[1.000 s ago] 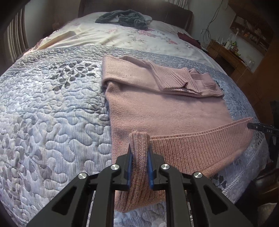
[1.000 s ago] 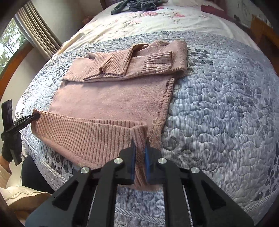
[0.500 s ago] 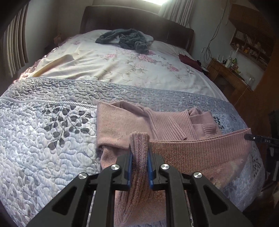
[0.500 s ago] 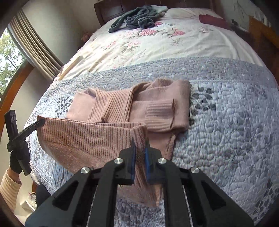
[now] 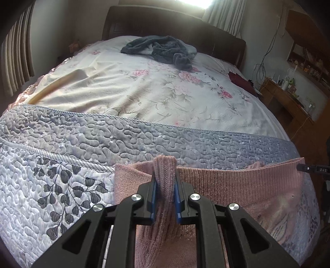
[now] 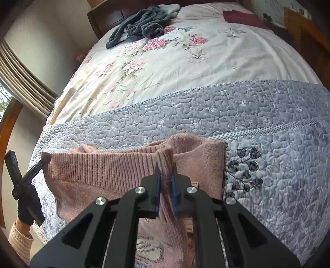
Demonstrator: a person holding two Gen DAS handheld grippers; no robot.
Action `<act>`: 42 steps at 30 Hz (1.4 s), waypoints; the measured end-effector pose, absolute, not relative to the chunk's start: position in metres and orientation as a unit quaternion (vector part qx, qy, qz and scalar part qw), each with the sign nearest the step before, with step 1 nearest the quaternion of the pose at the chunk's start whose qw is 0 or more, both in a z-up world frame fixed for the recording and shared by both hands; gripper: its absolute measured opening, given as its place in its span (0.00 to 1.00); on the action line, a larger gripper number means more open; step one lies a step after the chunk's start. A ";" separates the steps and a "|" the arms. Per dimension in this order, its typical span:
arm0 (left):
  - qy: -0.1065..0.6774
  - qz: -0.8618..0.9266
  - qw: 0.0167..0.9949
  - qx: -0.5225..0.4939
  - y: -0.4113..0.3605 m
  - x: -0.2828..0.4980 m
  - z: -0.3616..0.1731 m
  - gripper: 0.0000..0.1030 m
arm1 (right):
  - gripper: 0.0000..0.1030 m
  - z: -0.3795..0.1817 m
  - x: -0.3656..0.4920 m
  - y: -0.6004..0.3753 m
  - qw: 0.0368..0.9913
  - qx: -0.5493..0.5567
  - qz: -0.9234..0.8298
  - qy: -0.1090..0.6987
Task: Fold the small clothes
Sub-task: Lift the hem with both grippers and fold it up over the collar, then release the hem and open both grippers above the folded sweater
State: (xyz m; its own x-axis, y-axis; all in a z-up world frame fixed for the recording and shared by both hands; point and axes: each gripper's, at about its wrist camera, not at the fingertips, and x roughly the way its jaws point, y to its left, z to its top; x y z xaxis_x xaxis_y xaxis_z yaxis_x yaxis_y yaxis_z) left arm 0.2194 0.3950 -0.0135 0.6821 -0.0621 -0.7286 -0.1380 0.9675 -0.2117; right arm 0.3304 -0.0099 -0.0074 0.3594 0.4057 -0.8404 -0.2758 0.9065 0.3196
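A pink knitted sweater (image 5: 237,185) lies on the grey quilted bedspread (image 5: 82,144). Its ribbed hem (image 6: 99,165) is lifted and stretched level between my two grippers, above the far part of the sweater (image 6: 206,156). My left gripper (image 5: 165,181) is shut on one hem corner, which bunches up between the blue pads. My right gripper (image 6: 165,175) is shut on the other hem corner. The tip of the right gripper (image 5: 313,170) shows at the right edge of the left wrist view. The left gripper (image 6: 26,179), held by a gloved hand, shows at the left of the right wrist view.
Beyond the quilt lies a floral sheet (image 5: 165,92) with a crumpled dark grey garment (image 5: 163,49) near the headboard (image 5: 175,26) and a dark red cloth (image 6: 243,16) at the right side. A wooden side table (image 5: 288,96) stands right of the bed.
Both grippers have lifted the hem and carried it away from the near bed edge toward the sweater's collar end, covering the folded sleeves. Both stay shut on the hem corners.
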 end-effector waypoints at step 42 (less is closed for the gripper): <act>0.489 0.025 0.869 -0.076 0.346 0.116 -0.086 0.38 | 0.10 -0.107 0.193 -0.040 0.750 0.048 0.230 0.618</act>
